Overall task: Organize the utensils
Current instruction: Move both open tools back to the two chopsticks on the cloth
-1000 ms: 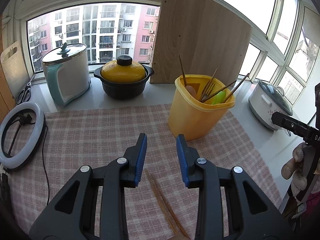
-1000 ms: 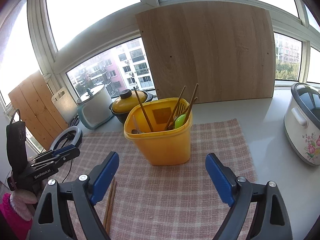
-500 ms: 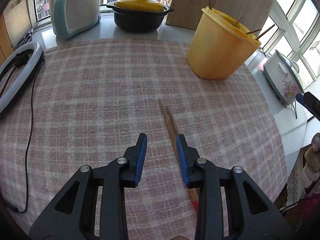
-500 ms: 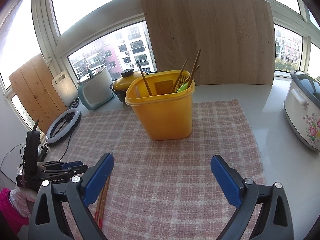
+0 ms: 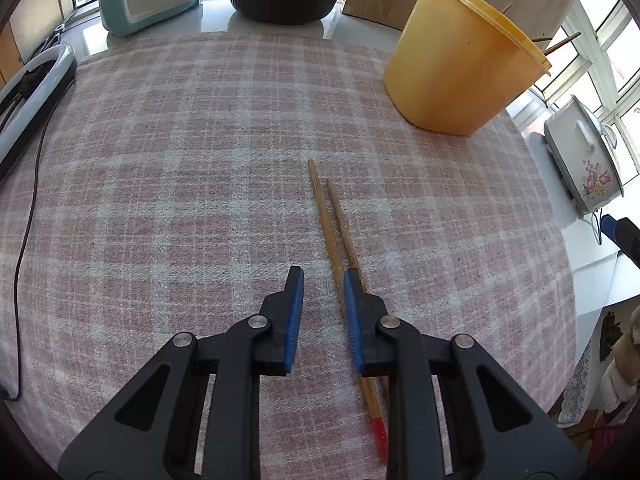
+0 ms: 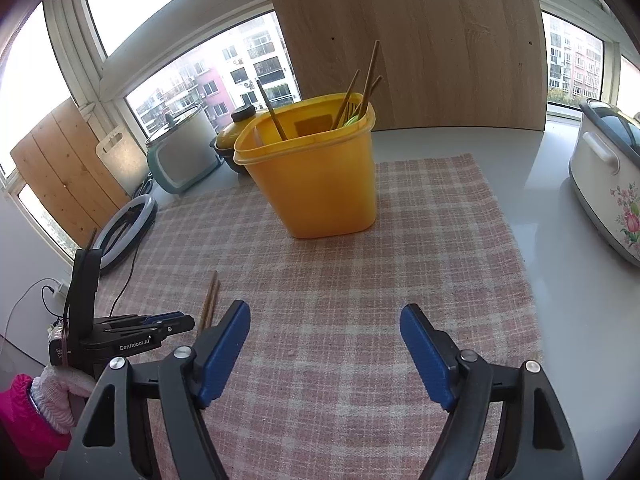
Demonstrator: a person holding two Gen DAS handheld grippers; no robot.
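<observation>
Your left gripper (image 5: 320, 300) sits low over the chopsticks (image 5: 334, 224), jaws just narrowing but w/ nothing pinched yet: one stick lies in the gap, the other runs under the right-hand pad. That offset likely yields one stick only; you need both inside. Pair lies flat on the checked cloth (image 5: 160, 160), tips aimed toward the yellow holder (image 6: 316, 176), well apart from it. Holder already carries upright sticks, so that's the destination. Your right gripper (image 6: 324, 348) hangs wide apart, empty, probably on standby.
</observation>
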